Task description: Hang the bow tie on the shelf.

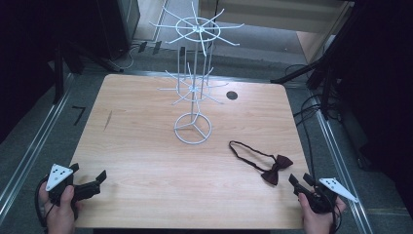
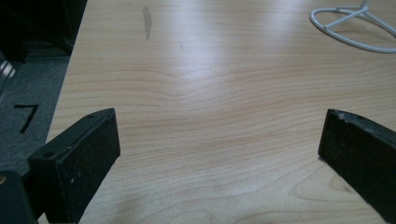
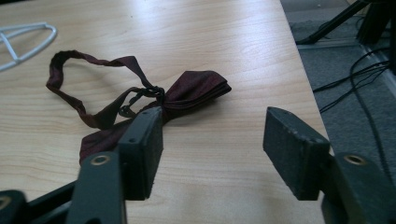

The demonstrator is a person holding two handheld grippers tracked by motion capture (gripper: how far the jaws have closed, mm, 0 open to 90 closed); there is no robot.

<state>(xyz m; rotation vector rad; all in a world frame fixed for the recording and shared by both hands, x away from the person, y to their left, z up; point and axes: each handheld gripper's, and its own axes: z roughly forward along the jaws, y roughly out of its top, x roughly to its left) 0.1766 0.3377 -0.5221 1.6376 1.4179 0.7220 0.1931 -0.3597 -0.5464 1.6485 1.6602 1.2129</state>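
Observation:
A dark red bow tie [image 1: 276, 168] with a looped strap [image 1: 246, 151] lies flat on the wooden table [image 1: 146, 146], right of centre. My right gripper [image 1: 301, 181] stands open at the table's front right corner, just right of the bow and apart from it. In the right gripper view the bow tie [image 3: 196, 91] lies ahead of and partly behind the left jaw, with nothing between the jaws of the right gripper [image 3: 212, 135]. My left gripper [image 1: 90, 180] rests open at the front left corner. Bare wood fills the gap of the left gripper [image 2: 219, 140].
A white wire display stand [image 1: 194, 87] with hooked arms rises from a ring base [image 1: 193, 128] at the table's middle back; the base [image 2: 355, 28] shows ahead of the left gripper. A dark round hole [image 1: 232, 95] sits behind it. Cables and tripod legs [image 1: 316, 73] crowd the floor at right.

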